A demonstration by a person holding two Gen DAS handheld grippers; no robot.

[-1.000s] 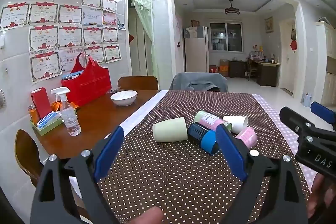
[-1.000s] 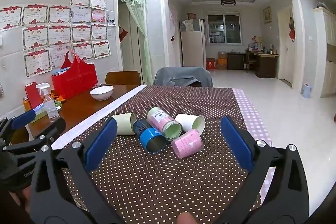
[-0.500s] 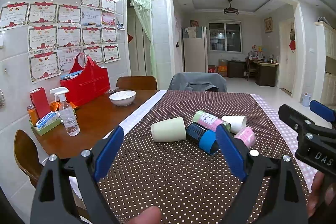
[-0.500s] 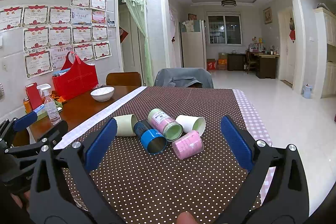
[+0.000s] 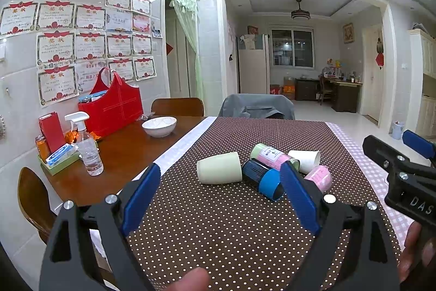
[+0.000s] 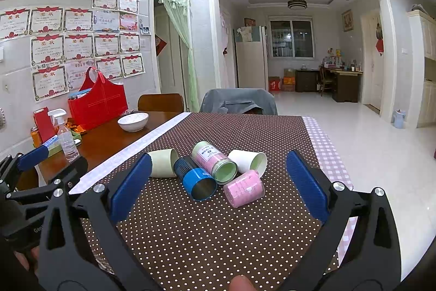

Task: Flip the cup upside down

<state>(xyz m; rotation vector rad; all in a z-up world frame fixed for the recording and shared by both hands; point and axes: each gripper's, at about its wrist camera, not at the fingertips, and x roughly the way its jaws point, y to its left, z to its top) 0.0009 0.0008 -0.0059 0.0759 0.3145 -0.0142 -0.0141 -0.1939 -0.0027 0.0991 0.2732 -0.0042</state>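
Polka-dotted brown cloth (image 5: 231, 222) covered most of the table (image 5: 128, 152), with bare wood showing along its left side. Both tongs hovered above the near end of that cloth: the left tongs (image 5: 218, 198) stood wide apart with nothing between their blue pads, and the right tongs (image 6: 218, 187) were spread just as wide, also holding nothing. A red bag (image 5: 111, 108) stood on the wood near the wall, with a spray bottle (image 5: 87, 146) in front of it and a white bowl (image 5: 159, 125) further along the wood. Five cups lay on their sides in a tight cluster at the middle of the cloth, well ahead of both tongs. The pale green cup (image 5: 219, 168) lay at the left of the group, its closed base facing the left wrist camera. Just beside it lay the blue cup (image 6: 197, 179), its open mouth turned toward the right wrist camera. The pink-labelled green cup (image 6: 215, 161) rested against the blue one. The white cup (image 6: 249, 160) lay behind at the right, mouth facing right. The pink cup (image 6: 244, 188) was the nearest of the group on the right side, touching the white cup.
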